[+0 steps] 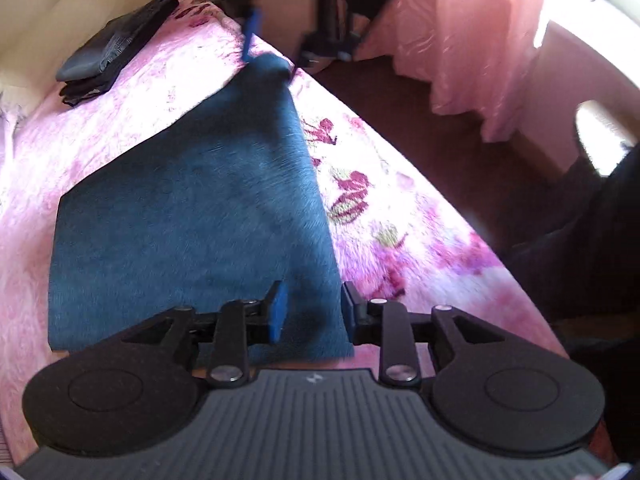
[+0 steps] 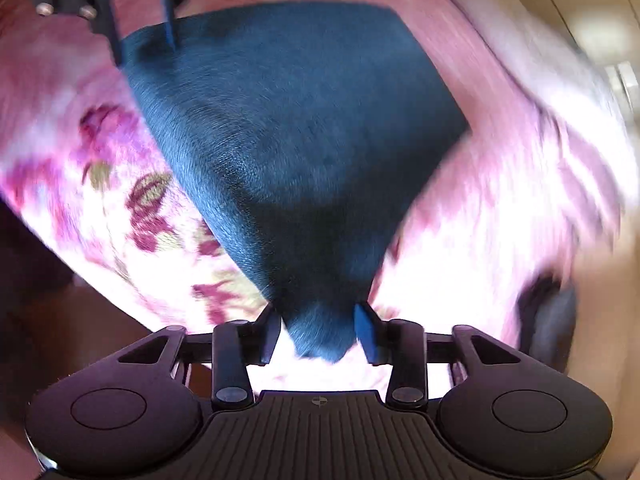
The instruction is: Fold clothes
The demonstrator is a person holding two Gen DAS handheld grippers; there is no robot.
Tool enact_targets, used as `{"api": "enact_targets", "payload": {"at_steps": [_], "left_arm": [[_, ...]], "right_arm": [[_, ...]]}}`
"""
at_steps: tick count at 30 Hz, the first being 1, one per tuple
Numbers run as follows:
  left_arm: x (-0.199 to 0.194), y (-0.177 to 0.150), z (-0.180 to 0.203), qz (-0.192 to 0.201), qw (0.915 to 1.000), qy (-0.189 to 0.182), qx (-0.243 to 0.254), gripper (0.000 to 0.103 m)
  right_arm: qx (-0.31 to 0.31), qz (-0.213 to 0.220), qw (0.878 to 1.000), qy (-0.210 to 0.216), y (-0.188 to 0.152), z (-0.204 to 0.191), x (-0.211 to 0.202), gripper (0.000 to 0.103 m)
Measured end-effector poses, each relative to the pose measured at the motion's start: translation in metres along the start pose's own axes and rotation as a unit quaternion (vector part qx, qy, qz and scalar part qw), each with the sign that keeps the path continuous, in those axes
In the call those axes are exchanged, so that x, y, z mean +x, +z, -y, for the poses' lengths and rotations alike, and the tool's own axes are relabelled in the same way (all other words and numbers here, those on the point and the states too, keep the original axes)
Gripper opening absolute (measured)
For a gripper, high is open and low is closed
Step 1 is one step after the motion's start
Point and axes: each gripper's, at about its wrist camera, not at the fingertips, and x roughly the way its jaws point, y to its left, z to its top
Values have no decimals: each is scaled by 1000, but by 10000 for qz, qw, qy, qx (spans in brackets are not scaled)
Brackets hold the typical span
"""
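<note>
A teal fleecy cloth point(image 1: 192, 208) lies folded flat on the pink flowered bed cover point(image 1: 380, 216). My left gripper point(image 1: 313, 314) hovers over the cloth's near right corner with its blue pads apart and not pressing on the fabric. At the far corner stands my right gripper point(image 1: 280, 56), its fingers either side of the cloth's tip. In the right wrist view the teal cloth point(image 2: 300, 120) narrows to a bunched corner between the fingers of my right gripper point(image 2: 320, 332), with a bright gap beside the left finger. The left gripper point(image 2: 145, 52) shows at the top left, straddling the opposite corner.
A stack of dark folded clothes point(image 1: 116, 44) rests at the bed's far left and appears as a blurred dark stack point(image 2: 548, 320) at the right. The bed edge runs diagonally, with dark floor point(image 1: 440, 128) and a pink curtain point(image 1: 480, 40) beyond it.
</note>
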Motion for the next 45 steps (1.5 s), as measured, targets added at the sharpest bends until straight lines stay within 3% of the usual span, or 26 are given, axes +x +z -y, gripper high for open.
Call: {"api": "enact_targets", "payload": {"at_steps": [2, 3, 4, 5, 6, 8, 9, 11, 12, 14, 15, 16, 17, 18, 20, 21, 25, 28, 31, 34, 35, 36, 37, 38, 40, 45], "left_arm": [[-11, -11, -25, 56, 9999, 75, -53, 40], [-17, -18, -37, 36, 9998, 204, -32, 44], [-23, -25, -49, 16, 9994, 333, -11, 47], [-21, -28, -67, -43, 9986, 520, -57, 47], [-17, -31, -86, -109, 9973, 719, -119, 47], [-10, -35, -123, -243, 9932, 1117, -241, 48], [-6, -36, -142, -257, 9912, 1237, -384, 49], [4, -35, -184, -216, 9881, 1221, -910, 63], [11, -36, -206, -190, 9856, 1116, -1257, 65], [23, -39, -246, -133, 9757, 867, -2007, 65], [29, -44, -263, -100, 9675, 715, -2422, 65], [35, -48, -281, -68, 9574, 561, -2832, 64], [42, -52, -298, -36, 9453, 406, -3237, 61], [49, -58, -308, -91, 9353, 233, -3529, 59], [64, -70, -322, -240, 9138, -121, -4053, 54], [68, -74, -324, -273, 9069, -231, -4198, 54], [65, -74, -297, -229, 8925, -512, -4475, 54], [64, -66, -269, -105, 8812, -634, -4684, 54], [67, -62, -252, 35, 8595, -531, -5083, 54], [73, -62, -246, 62, 8385, -387, -5435, 59], [74, -64, -246, 67, 8345, -376, -5497, 62], [75, -66, -246, 63, 8333, -381, -5515, 63], [77, -67, -247, 55, 8344, -408, -5496, 64], [79, -68, -249, 64, 8360, -453, -5468, 64], [83, -69, -251, 45, 8371, -550, -5442, 64], [92, -62, -253, -27, 8551, -478, -5163, 66]], "right_arm": [[1485, -36, 9883, 356, -13, 11, -7, 53], [2642, 169, 9613, 759, -27, 18, -6, 56], [3797, 395, 9168, 1173, -42, 25, -4, 63], [4885, 613, 8562, 1566, -58, 33, -2, 70], [5888, 821, 7806, 1931, -73, 40, -1, 72], [7126, 1077, 6588, 2160, -97, 31, 18, 77], [7653, 1190, 5916, 2239, -109, 26, 27, 77], [8123, 1282, 5265, 2155, -117, 17, 43, 77], [8298, 1370, 4939, 2207, -120, 14, 51, 77], [8489, 1607, 4426, 2399, -123, 12, 62, 73], [8560, 1737, 4193, 2474, -128, 16, 66, 62], [8641, 1745, 3993, 2519, -132, 17, 68, 24], [8720, 1739, 3793, 2560, -135, 17, 71, 22], [8745, 1684, 3721, 2616, -138, 20, 73, 20], [8548, 1485, 4170, 2711, -137, 38, 72, 13], [8427, 1401, 4401, 2766, -138, 52, 69, 13], [8036, 1379, 5268, 2401, -151, 138, 67, 11], [7514, 1423, 6113, 2035, -150, 216, 76, 10], [7100, 1247, 6654, 1941, -138, 256, 102, 11], [6615, 936, 7235, 1740, -122, 249, 123, 16], [6529, 883, 7339, 1654, -120, 242, 127, 25], [6550, 916, 7339, 1546, -121, 233, 122, 30], [6580, 957, 7330, 1435, -123, 225, 117, 36], [6695, 1003, 7233, 1362, -129, 217, 110, 40], [6917, 1028, 7048, 1192, -140, 204, 96, 43], [7021, 1106, 6969, 960, -156, 134, 46, 44]]}}
